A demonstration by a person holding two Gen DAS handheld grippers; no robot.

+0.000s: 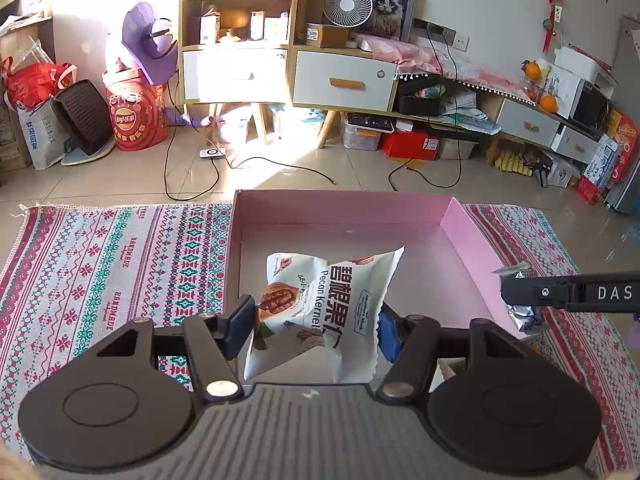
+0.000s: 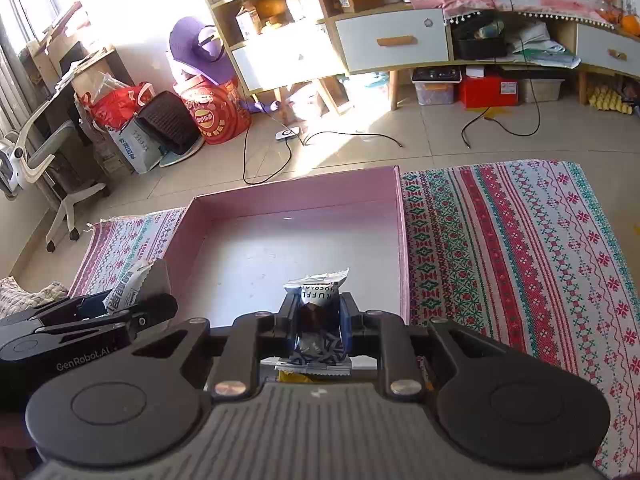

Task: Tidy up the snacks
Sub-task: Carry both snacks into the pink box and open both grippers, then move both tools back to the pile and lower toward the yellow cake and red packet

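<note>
My left gripper [image 1: 316,322] is shut on a white pecan kernel packet [image 1: 324,312] and holds it over the near edge of the pink box [image 1: 340,216]. My right gripper [image 2: 319,312] is shut on a small silver and dark truffle chocolate packet [image 2: 320,292], held above the box's near edge [image 2: 296,196]. The box floor looks bare in both views. In the left wrist view the right gripper [image 1: 516,294] comes in from the right with its foil packet [image 1: 522,316]. In the right wrist view the left gripper [image 2: 132,304] shows at the left with the pecan packet [image 2: 128,286].
The box sits on a patterned woven mat [image 1: 120,260] on a tiled floor. The mat also shows in the right wrist view [image 2: 520,248]. Cables [image 1: 192,184], a red Lay's tub [image 1: 136,116] and low cabinets [image 1: 344,80] stand beyond the mat.
</note>
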